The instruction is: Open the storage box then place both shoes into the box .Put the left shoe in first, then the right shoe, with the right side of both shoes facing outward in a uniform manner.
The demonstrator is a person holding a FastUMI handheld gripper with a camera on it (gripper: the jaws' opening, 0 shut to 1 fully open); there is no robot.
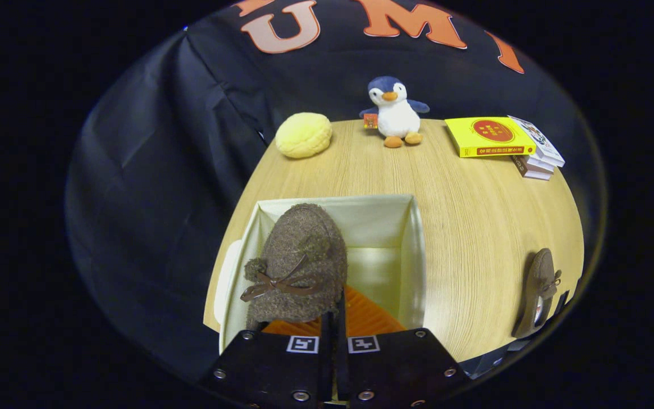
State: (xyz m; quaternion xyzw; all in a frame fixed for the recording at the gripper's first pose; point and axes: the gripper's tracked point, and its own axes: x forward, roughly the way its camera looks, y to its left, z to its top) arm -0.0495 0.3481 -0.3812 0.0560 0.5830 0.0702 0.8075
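Brown shoe (298, 267) pinched by hand-held gripper (332, 324) over box (412, 250) left side; right half free.

box (412, 238) right half free, shoe (298, 267) filling left

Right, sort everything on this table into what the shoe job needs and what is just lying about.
Job:
- storage box, open
- brown shoe held over the box, gripper shut on its edge
- second shoe on the table

Lying about:
- penguin toy
- yellow bun-shaped cushion
- stack of books
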